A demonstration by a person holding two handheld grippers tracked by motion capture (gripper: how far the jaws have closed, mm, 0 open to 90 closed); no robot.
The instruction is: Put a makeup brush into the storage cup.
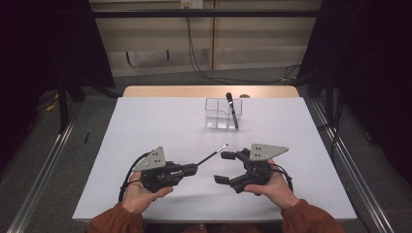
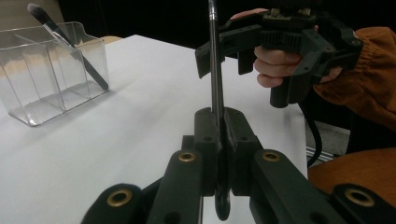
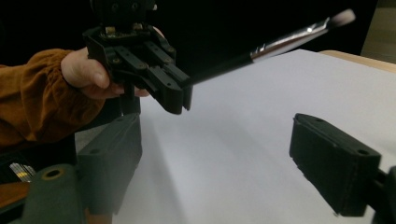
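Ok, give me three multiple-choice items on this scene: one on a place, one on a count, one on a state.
1. Where does the clear organiser stand?
A. at the table's far side
B. on the floor
C. between the two hands

2. How many brushes are there?
A. one
B. two
C. four

3. How does the left gripper stand?
A. open, with nothing in it
B. shut on the held brush
C. lying loose on the table

Key: 1 A, it sits near the white table top's far edge. 2 B, one brush leans in the organiser and one is gripped. 3 B, its fingers press the handle; the right gripper stands open beside it.
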